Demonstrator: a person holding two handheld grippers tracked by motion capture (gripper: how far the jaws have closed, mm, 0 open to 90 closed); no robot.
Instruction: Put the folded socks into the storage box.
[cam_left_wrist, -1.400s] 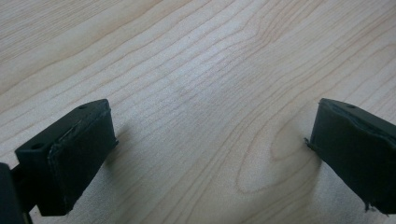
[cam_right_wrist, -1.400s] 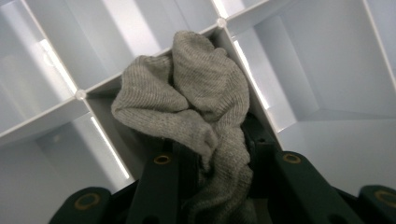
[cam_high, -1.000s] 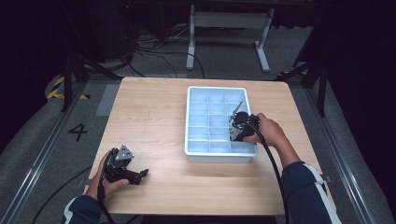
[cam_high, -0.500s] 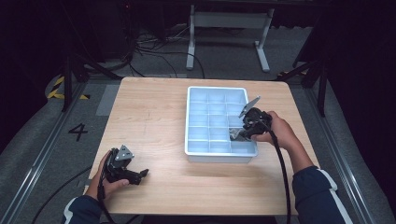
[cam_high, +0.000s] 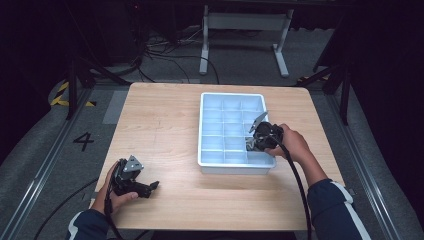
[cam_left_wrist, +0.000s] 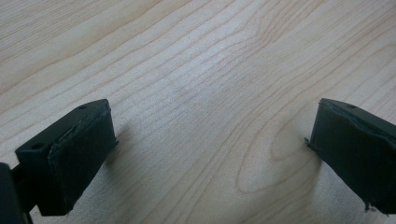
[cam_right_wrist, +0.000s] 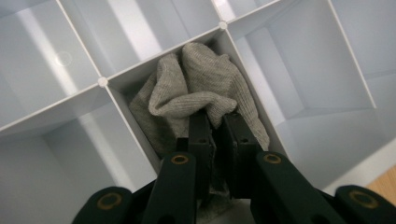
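Right gripper view shows the right gripper (cam_right_wrist: 215, 135), its jaws just closed, pinching the grey sock (cam_right_wrist: 196, 93) bunched in a cell near the right edge of the divided tray (cam_high: 202, 125), directly ahead, while the left gripper (cam_high: 150, 186) rests wide open near the table's (cam_high: 160, 115) front-left corner.

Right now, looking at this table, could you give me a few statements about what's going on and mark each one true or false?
1. The right gripper is shut on a grey cloth. True.
2. The cloth lies on the bare wooden table. False: it sits in a compartment of the white tray.
3. The left gripper holds a cloth. False: it is open with nothing between.
4. The left gripper is over the table, apart from the tray. True.
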